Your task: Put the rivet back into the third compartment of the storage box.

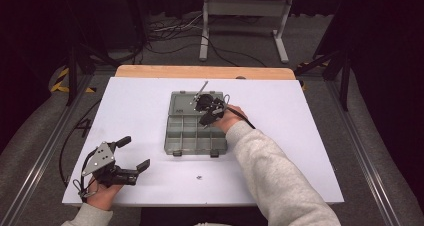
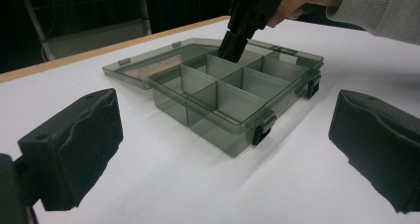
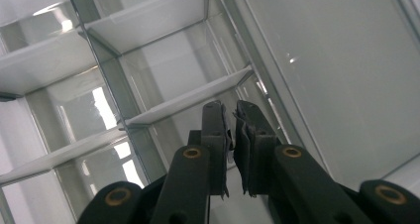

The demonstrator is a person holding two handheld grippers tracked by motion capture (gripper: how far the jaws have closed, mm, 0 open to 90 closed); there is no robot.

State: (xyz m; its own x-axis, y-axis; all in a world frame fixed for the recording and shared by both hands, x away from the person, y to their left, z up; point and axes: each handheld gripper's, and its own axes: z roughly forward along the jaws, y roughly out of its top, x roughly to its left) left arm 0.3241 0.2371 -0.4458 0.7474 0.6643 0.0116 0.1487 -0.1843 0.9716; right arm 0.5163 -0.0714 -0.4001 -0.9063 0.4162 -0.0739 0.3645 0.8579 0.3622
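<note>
The grey compartment box (image 1: 194,128) is seen at the centre of the high view, on the white desk (image 1: 300,151), lid open. The right gripper (image 1: 206,120), fingers closed with nothing visibly held, is dipped into an upper-right compartment. The left gripper (image 1: 134,155), fingers spread wide, is held at lower left.

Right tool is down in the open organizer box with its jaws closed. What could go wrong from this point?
1. The right tool sits close to a thin divider; pushing on could catch it and drag the light box.
2. Whether the jaws hold anything is hard to tell; a small part could drop into the wrong compartment.
3. The left tool rests open, apart from the box, so nothing steadies it. A tiny loose piece on the table may be overlooked.
</note>
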